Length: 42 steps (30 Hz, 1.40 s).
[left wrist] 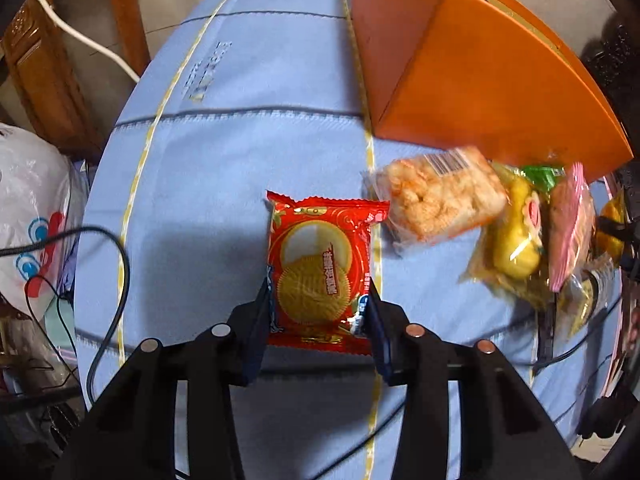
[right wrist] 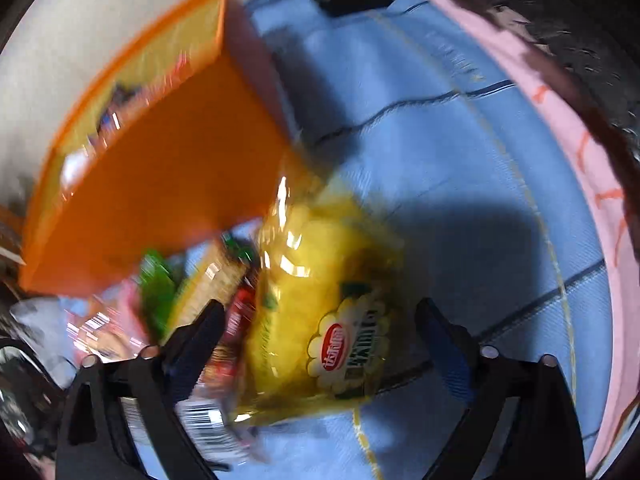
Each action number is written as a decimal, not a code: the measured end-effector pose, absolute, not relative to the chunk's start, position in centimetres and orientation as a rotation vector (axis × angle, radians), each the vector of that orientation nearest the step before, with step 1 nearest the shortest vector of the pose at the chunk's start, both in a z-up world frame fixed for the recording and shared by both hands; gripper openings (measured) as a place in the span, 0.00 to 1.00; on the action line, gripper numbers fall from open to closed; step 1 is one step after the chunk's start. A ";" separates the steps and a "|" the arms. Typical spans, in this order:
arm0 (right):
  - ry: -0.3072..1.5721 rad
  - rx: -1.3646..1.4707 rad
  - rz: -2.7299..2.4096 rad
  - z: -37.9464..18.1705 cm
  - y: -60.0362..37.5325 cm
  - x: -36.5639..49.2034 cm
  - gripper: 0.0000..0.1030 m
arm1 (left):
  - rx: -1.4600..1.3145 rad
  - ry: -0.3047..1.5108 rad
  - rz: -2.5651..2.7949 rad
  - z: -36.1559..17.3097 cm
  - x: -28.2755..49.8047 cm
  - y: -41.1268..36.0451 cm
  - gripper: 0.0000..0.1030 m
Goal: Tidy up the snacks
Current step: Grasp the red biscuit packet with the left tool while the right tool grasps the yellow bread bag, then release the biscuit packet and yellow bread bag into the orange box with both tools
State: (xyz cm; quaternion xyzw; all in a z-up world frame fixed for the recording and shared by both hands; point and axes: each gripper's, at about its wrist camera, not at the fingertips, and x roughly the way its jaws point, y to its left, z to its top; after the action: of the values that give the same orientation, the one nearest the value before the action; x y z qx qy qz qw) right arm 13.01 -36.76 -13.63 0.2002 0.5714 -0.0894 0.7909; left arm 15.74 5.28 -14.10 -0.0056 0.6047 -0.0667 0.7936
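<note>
The orange box [right wrist: 160,184] holds blurred packets, perhaps snacks. Just below it, the left claw [left wrist: 320,308] pinches the red biscuit packet [left wrist: 320,268]; the right claw [right wrist: 320,340] is spread around the yellow packet [right wrist: 320,312].

A light blue cloth [left wrist: 224,168] with yellow stripes covers the desk. At nine o'clock a white plastic bag [left wrist: 32,208] sits beside black cables [left wrist: 116,264]. At ten o'clock, a white cord [left wrist: 84,40] crosses carved brown furniture [left wrist: 44,76].
</note>
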 end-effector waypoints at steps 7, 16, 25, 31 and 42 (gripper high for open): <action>1.146 0.404 -0.148 -10.9 -36.5 9.4 0.51 | -0.060 1.278 -0.125 -12.8 13.4 5.4 0.41; 1.029 0.429 0.031 -4.5 -36.2 4.8 0.50 | -0.090 1.157 -0.185 -6.0 11.7 4.5 0.41; 0.968 0.403 0.177 -0.1 -33.1 6.9 0.52 | -0.079 1.043 -0.283 0.3 13.4 0.6 0.41; 0.898 0.328 0.206 2.6 -32.1 10.4 0.52 | -0.045 1.019 -0.319 1.8 16.9 -2.5 0.41; 0.839 0.225 0.178 3.9 -30.5 20.7 0.57 | 0.025 1.046 -0.282 2.3 25.6 -8.1 0.41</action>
State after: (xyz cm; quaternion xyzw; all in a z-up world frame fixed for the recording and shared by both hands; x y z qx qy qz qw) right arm 20.74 -30.52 3.94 0.1088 0.4058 0.0859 0.9034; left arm 25.57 -8.06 2.32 0.0117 0.4979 -0.1344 0.8566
